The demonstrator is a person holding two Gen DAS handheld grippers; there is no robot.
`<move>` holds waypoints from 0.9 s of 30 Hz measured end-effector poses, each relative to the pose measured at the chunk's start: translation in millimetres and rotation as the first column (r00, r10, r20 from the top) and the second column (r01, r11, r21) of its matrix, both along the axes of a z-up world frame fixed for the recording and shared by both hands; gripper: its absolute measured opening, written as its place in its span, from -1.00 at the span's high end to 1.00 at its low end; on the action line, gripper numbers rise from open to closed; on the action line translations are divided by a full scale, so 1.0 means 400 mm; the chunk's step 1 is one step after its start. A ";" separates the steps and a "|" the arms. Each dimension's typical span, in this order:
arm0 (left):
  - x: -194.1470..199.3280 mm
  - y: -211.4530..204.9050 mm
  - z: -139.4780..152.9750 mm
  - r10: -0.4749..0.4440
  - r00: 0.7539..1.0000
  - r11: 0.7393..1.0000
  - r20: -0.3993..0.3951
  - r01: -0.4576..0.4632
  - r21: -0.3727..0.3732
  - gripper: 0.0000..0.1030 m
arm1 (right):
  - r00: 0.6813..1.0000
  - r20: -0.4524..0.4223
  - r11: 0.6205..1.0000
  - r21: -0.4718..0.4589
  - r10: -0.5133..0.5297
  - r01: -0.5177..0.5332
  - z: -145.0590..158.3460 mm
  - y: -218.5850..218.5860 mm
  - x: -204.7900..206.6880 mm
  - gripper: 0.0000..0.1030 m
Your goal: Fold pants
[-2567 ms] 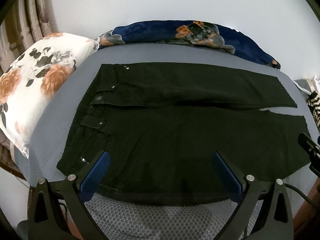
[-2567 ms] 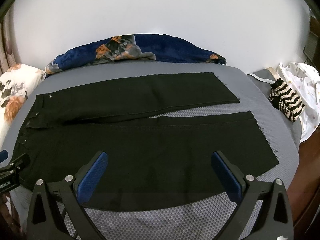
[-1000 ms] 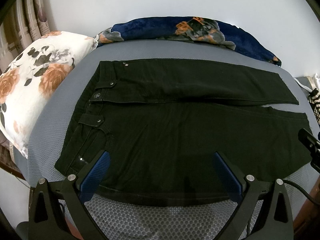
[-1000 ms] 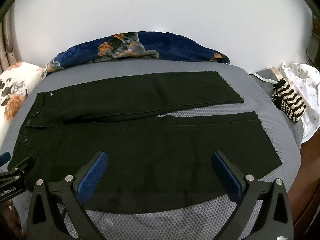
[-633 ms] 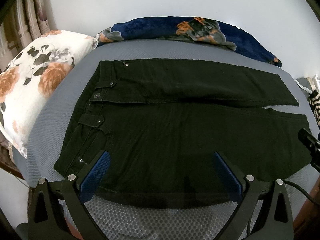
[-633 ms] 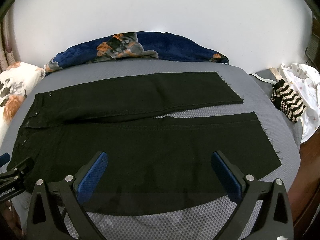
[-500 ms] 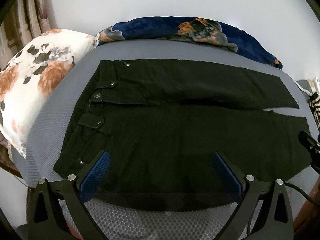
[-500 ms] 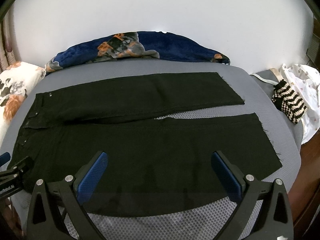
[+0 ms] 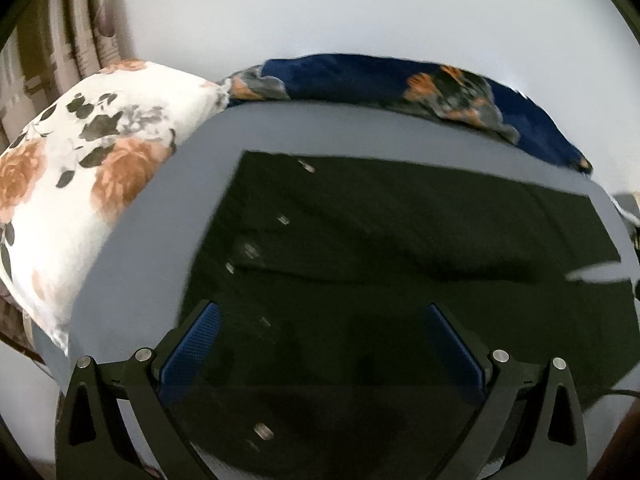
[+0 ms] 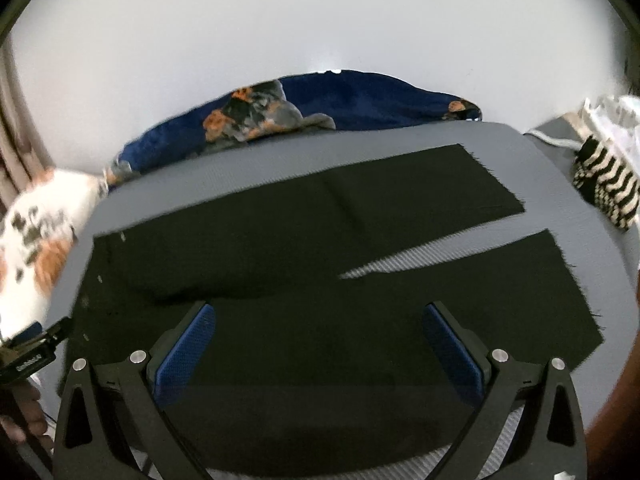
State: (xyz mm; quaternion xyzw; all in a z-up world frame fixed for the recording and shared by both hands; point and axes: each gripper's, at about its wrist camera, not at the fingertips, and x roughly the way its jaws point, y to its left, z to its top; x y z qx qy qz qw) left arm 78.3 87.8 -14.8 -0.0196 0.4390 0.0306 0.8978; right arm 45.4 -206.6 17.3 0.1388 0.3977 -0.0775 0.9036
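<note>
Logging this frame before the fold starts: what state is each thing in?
Pants: spread flat, unfolded, legs apart at the hems.
Left tool: open, holding nothing.
Right tool: open, holding nothing.
Floral pillow: lying beside the waistband.
Blue blanket: bunched along the wall.

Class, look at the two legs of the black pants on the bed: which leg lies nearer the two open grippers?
The lower leg, ending at the right hem; the right gripper and left gripper hang over it. The other leg lies beyond, toward the blue blanket.

Black pants (image 9: 400,260) (image 10: 320,260), spread flat on grey bed, legs slightly apart
</note>
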 end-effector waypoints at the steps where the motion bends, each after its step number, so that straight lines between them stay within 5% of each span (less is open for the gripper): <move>1: 0.023 0.035 0.005 0.008 1.000 1.000 0.004 -0.008 -0.013 -0.96 | 1.000 0.009 1.000 0.012 -0.002 0.002 0.004 -0.001 0.008 -1.00; 4: 0.077 0.120 0.016 0.018 1.000 0.998 0.016 -0.017 -0.066 -0.88 | 0.999 0.038 1.000 0.017 0.000 -0.001 0.023 0.005 0.051 -1.00; 9: 0.175 0.235 0.007 -0.023 1.000 0.978 -0.007 0.021 -0.209 -0.35 | 0.999 0.036 0.999 0.024 0.023 -0.024 0.034 0.038 0.122 -1.00; 13: 0.271 0.320 -0.047 -0.091 0.995 0.913 -0.050 0.063 -0.404 -0.14 | 0.999 0.002 0.999 0.006 0.037 -0.037 0.020 0.077 0.173 -1.00; 17: 0.346 0.363 -0.109 -0.147 0.986 0.855 -0.072 0.091 -0.511 0.19 | 0.998 -0.042 0.999 -0.008 0.046 -0.047 -0.006 0.111 0.212 -1.00; 27: 0.482 0.421 -0.234 -0.209 0.973 0.789 -0.101 0.106 -0.605 0.22 | 0.987 -0.152 0.997 -0.046 0.048 -0.056 -0.072 0.170 0.302 -1.00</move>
